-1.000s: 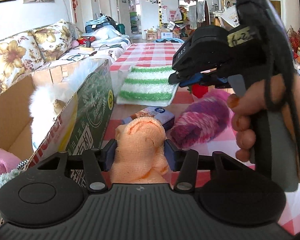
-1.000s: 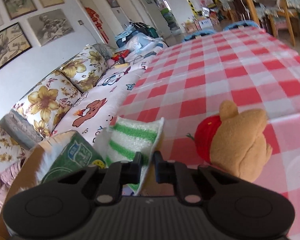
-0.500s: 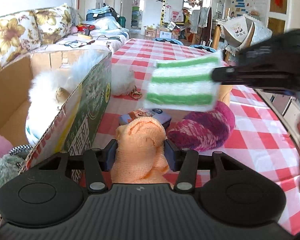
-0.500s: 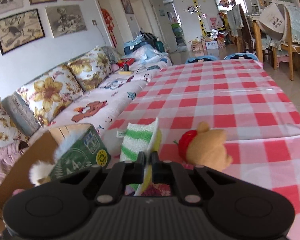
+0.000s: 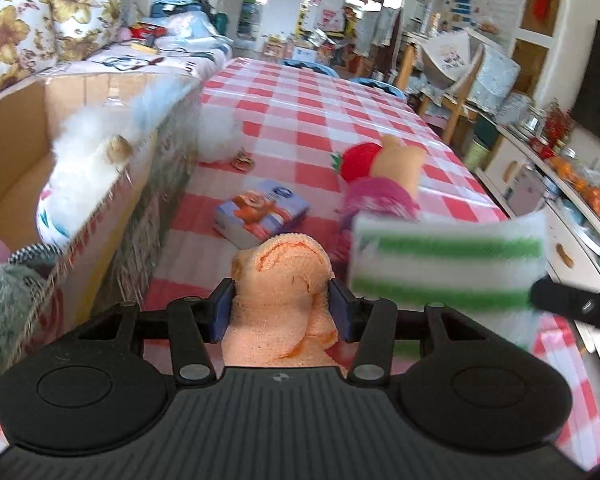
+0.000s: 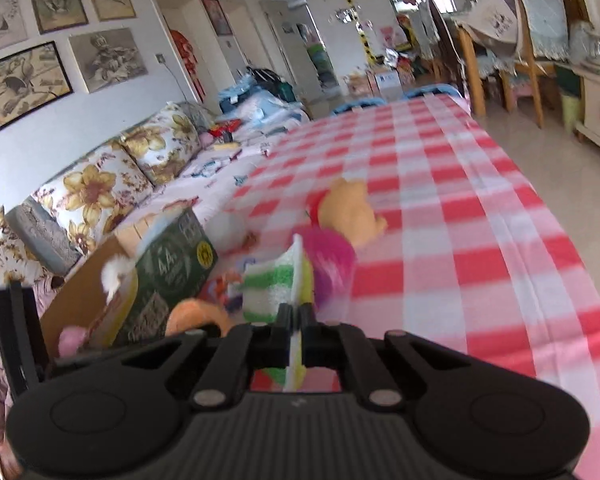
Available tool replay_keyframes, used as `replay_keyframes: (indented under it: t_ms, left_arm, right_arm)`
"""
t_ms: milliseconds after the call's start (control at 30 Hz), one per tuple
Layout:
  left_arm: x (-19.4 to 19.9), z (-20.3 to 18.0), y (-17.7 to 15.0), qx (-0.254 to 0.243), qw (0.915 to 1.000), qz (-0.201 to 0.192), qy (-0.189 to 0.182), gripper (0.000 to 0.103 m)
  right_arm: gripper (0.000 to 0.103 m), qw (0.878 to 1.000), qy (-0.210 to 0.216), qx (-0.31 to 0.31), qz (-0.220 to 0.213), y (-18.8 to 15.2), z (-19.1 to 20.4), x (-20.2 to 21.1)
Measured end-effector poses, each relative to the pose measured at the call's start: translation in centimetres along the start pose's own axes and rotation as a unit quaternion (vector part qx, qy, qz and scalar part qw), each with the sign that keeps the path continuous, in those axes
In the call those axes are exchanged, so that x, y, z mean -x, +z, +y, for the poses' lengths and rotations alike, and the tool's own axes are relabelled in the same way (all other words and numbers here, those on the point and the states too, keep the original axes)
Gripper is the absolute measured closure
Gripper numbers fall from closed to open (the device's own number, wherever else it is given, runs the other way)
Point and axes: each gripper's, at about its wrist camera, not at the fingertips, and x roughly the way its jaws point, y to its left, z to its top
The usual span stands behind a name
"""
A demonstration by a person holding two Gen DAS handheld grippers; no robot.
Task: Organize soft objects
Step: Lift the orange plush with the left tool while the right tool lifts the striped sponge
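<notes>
Two grips: left gripper (image 5: 281,307) pinching nubby orange cloth (image 5: 284,300); right gripper (image 6: 296,320) clamping flat striped sponge (image 6: 278,280).

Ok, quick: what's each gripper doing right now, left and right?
Left gripper: shut on the orange towel.
Right gripper: shut on the green-striped cloth.

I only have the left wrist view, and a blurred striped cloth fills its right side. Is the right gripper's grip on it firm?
Observer: Yes. The right gripper has its jaws shut on the green-striped cloth, pinching its edge.
Operator: What lies under that cloth?
Observer: The pink fuzzy toy, on the checked tablecloth just beyond the cloth.
Operator: Is there anything pink in the box?
Observer: Something pink shows at the cardboard box's near end; it is too blurred to identify.
</notes>
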Motion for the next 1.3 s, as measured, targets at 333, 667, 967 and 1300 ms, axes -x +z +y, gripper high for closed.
replay_keyframes:
  t_ms: [333, 667, 967, 1300]
  left_arm:
    - [0.2, 0.3, -1.0, -0.024, 0.9996, 0.004, -0.016, 0.047]
    - [-0.1, -0.1, -1.0, -0.039, 0.9992, -0.002, -0.01, 0.046]
    - [0.1, -0.5, -1.2, -0.054, 0.9985, -0.002, -0.004, 0.046]
    - [0.0, -0.4, -1.2, -0.049, 0.9987, -0.002, -0.008, 0.045]
  right_arm:
    - [0.08, 0.999, -0.002, 0.025, 0.035, -2.4, 0.9, -1.1]
    - [0.061, 0.999, -0.006, -0.026, 0.037, -3.1, -1.2, -3.5]
    - [0.044, 0.998, -0.05, 0.011, 0.022, -2.6, -1.1, -3.9]
    - [0.021, 0.998, 0.018, -0.05, 0.042, -1.9, -3.2, -6.6]
